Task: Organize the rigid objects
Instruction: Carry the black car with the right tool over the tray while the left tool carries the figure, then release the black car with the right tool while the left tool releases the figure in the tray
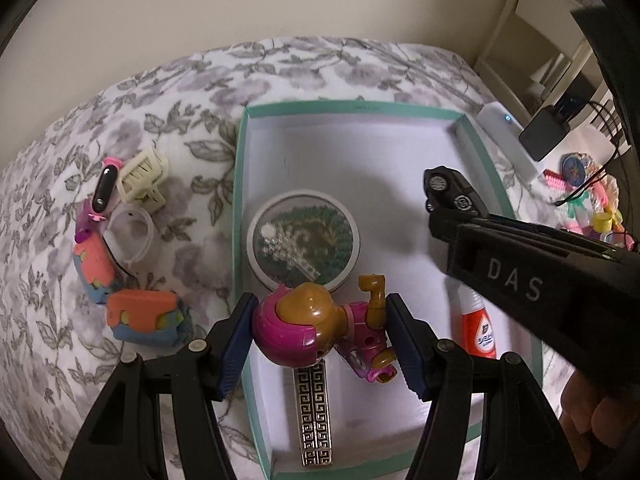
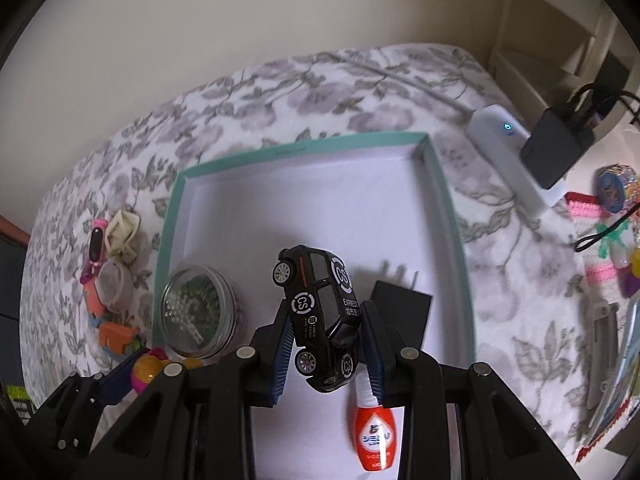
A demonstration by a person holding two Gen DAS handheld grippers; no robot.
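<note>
A shallow white box with a teal rim (image 1: 240,200) (image 2: 452,216) lies on a flowered bedspread. My left gripper (image 1: 322,344) hangs over the box's near end, shut on a pink and brown toy figure (image 1: 316,328). Over the right side, my right gripper (image 2: 326,348) (image 1: 452,208) is shut on a black toy car (image 2: 320,312) (image 1: 444,190), which is tilted nose down. Inside the box lie a round clear-lidded tin of beads (image 1: 304,240) (image 2: 196,316), an orange and white bottle (image 1: 478,332) (image 2: 374,444) and a silver patterned bar (image 1: 316,412).
Left of the box on the bedspread lie a cream hair claw (image 1: 144,178), a pink wristband (image 1: 105,192), a clear ring (image 1: 132,236) and orange-and-blue toys (image 1: 144,320). A white power bank (image 1: 508,136) and a black charger (image 1: 544,132) sit right of it, by colourful clutter (image 2: 616,216).
</note>
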